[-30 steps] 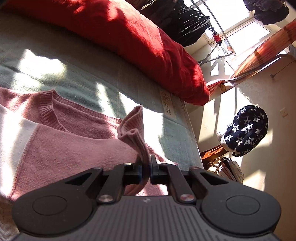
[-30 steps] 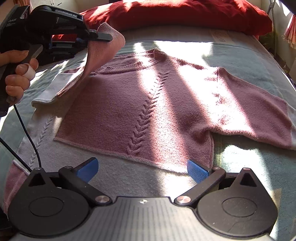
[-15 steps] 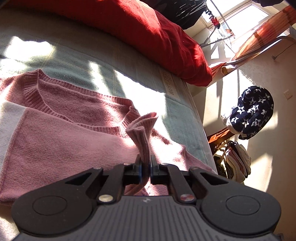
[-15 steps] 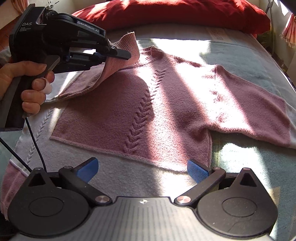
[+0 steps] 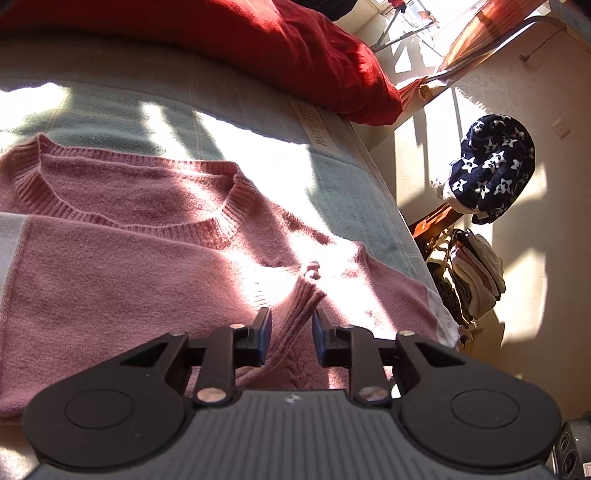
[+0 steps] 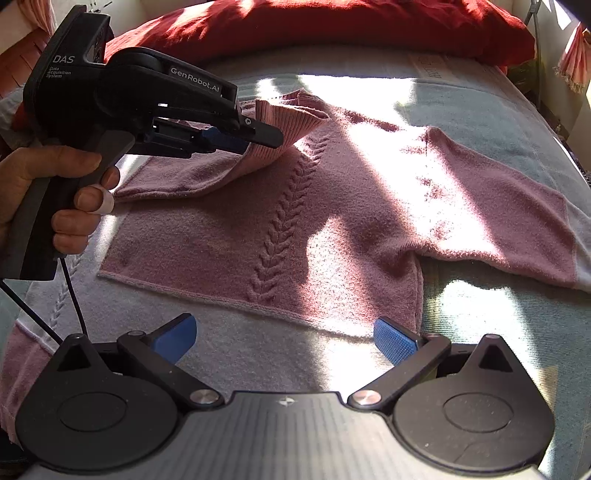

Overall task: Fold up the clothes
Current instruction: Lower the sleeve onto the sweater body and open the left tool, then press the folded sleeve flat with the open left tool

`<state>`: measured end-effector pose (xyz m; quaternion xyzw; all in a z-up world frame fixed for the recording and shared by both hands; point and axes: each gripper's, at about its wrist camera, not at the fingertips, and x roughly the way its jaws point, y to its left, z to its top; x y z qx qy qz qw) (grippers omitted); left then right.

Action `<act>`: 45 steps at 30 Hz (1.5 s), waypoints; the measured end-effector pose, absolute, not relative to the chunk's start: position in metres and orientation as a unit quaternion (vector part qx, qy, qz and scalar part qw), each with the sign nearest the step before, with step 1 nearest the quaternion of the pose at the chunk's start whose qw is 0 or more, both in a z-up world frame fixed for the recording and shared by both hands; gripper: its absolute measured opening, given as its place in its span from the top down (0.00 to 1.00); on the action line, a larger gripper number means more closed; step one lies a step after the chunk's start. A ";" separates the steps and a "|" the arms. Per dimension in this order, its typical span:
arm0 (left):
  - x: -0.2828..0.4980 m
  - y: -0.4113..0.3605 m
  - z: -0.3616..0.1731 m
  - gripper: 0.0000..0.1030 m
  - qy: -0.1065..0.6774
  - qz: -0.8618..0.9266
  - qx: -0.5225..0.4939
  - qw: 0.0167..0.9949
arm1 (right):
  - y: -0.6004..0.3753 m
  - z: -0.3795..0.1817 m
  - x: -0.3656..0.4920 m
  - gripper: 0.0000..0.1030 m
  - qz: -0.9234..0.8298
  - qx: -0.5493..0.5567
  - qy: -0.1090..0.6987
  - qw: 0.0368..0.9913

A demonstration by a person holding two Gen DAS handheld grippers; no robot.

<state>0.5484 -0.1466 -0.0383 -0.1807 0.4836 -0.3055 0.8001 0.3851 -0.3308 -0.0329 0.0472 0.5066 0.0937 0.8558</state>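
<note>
1. Pink sweater (image 6: 332, 206) lies flat, front up, on the pale green bedcover (image 6: 461, 110); red pillow (image 6: 314, 26) at the far edge.
2. Left gripper (image 5: 288, 328): jaws opening, the ribbed sleeve cuff (image 5: 299, 295) between the pads, no longer pinched; the sleeve is folded across the chest.
3. Right gripper (image 6: 284, 338): jaws wide apart and empty, at the sweater's near hem.

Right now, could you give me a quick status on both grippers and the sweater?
Left gripper opening, sleeve cuff between the pads. Right gripper open, empty, at the pink sweater hem. Far sleeve unfolded; nothing in the way.
</note>
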 end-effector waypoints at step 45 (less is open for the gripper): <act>0.487 0.104 -0.024 0.53 0.425 -0.183 -0.186 0.867 | -0.196 -0.009 0.455 0.00 0.153 -0.038 0.496 0.854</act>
